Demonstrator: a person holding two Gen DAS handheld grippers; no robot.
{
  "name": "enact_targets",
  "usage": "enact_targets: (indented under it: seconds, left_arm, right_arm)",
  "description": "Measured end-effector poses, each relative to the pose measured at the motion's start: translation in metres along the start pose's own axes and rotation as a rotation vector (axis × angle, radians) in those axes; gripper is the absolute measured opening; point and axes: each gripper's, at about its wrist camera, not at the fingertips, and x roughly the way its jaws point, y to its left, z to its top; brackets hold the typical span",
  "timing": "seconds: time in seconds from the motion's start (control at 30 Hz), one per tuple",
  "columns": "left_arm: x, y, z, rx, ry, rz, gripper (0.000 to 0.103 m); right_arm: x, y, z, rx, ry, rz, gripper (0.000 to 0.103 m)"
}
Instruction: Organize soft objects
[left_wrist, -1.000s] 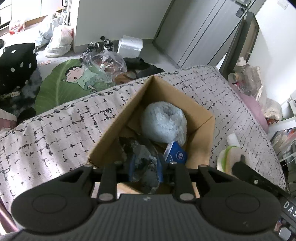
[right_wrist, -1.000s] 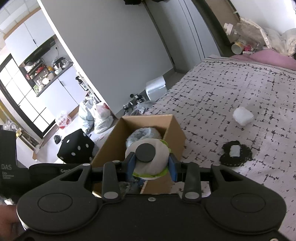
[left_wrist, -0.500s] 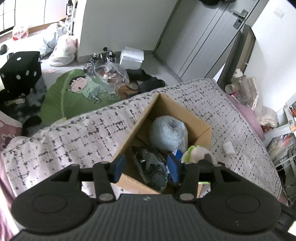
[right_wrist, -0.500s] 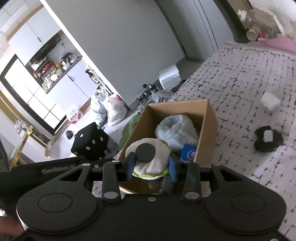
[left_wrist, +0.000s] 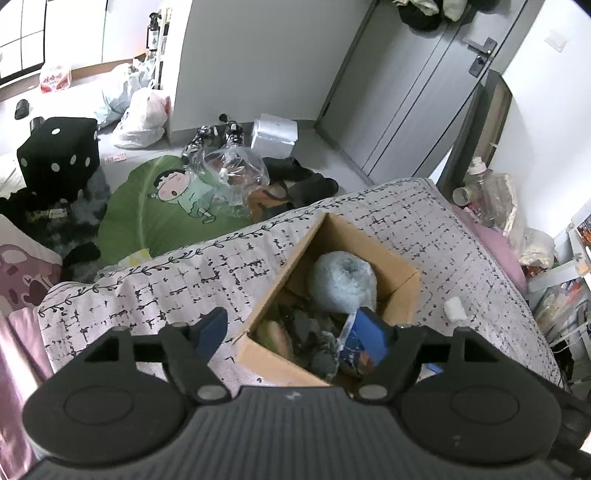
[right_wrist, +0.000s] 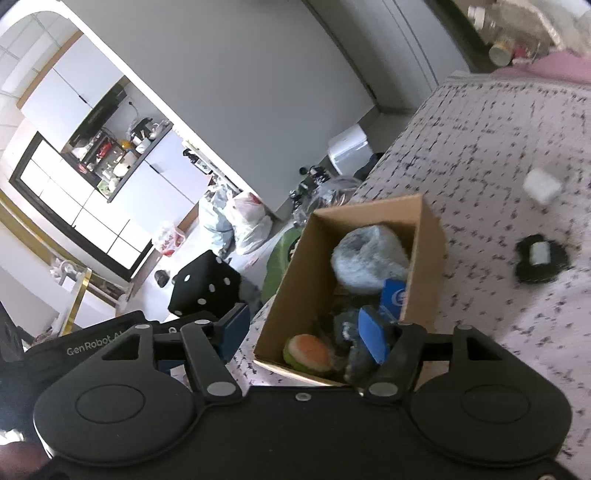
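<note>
With both sets of jaws spread and nothing between them after just opening, the left gripper (left_wrist: 295, 334) and right gripper (right_wrist: 304, 332) hover over the cardboard box (right_wrist: 430, 236) on the bed (left_wrist: 184, 280). The white foam block (right_wrist: 541, 184) and black pad (right_wrist: 541, 260) lie well apart on the cover; a careless reach could knock the light box, which sits near the bed's edge.

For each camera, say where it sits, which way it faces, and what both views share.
Left wrist: on the left gripper, angled down at the brown cardboard box on the patterned bedspread; open jaws show.
Right wrist: on the right gripper, angled down at the same box; open jaws show.
Shared: box, pale blue fluffy roll, black dice cushion.
</note>
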Motion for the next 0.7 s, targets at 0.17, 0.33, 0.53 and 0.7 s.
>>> enact_targets:
  seconds: [0.17,0.33,0.53,0.7]
  left_arm:
    - [-0.011,-0.011,-0.006,0.037,0.011,-0.029,0.084]
    - [-0.026,-0.027,-0.014,0.069,0.02,-0.01,0.088]
    - [-0.049,-0.047,-0.019,0.101,0.004,-0.001,0.096]
    - [-0.067,-0.063,-0.024,0.115,-0.003,-0.023,0.102]
  right_arm:
    - [-0.03,-0.007,0.001,-0.024,-0.021,-0.06,0.076]
    - [-0.06,-0.017,0.002,-0.031,-0.06,-0.089,0.088]
    - [-0.094,-0.026,0.004,-0.036,-0.099,-0.103,0.102]
    - [-0.118,-0.032,0.007,-0.027,-0.105,-0.096,0.103]
